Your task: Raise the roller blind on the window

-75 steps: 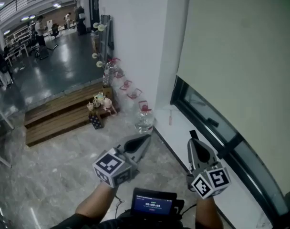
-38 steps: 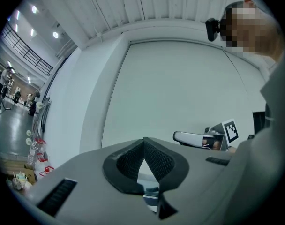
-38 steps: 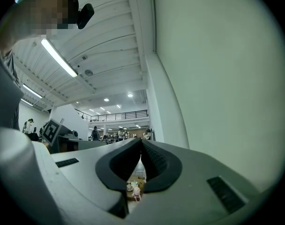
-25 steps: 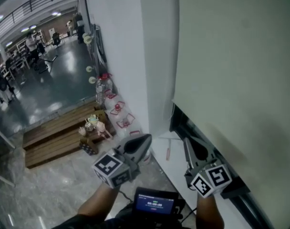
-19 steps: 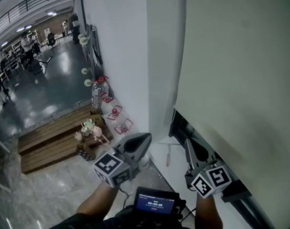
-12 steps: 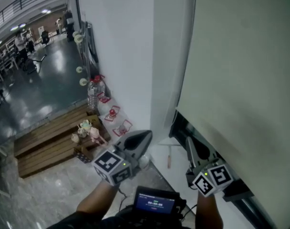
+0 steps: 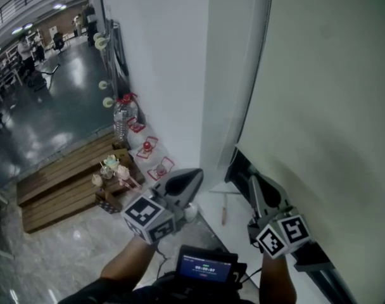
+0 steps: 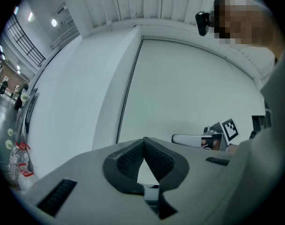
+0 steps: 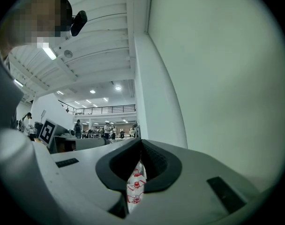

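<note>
The pale roller blind (image 7: 332, 94) hangs down over most of the window at the right, with its lower edge slanting above the dark window frame (image 7: 242, 164). A thin dark line (image 8: 129, 93) runs down the blind's left edge; I cannot tell if it is a cord. My left gripper (image 7: 197, 172) is shut and empty, level, beside the white sill (image 7: 208, 202). My right gripper (image 7: 251, 180) is also shut and empty, its tip just under the blind's lower edge, in front of the frame. In the gripper views the blind (image 9: 217, 69) fills the space ahead of both.
A white wall pillar (image 7: 161, 75) stands left of the window. Water jugs with red caps (image 7: 148, 147) line its foot, beside wooden steps (image 7: 59, 182) with small items (image 7: 113, 170). A small reddish stick (image 7: 223, 215) lies on the sill. A screen device (image 7: 205, 268) sits at my chest.
Both grippers, still shut, have come closer to the window. The blind and pillar now fill more of the head view, and the hall floor has slid off to the left.
</note>
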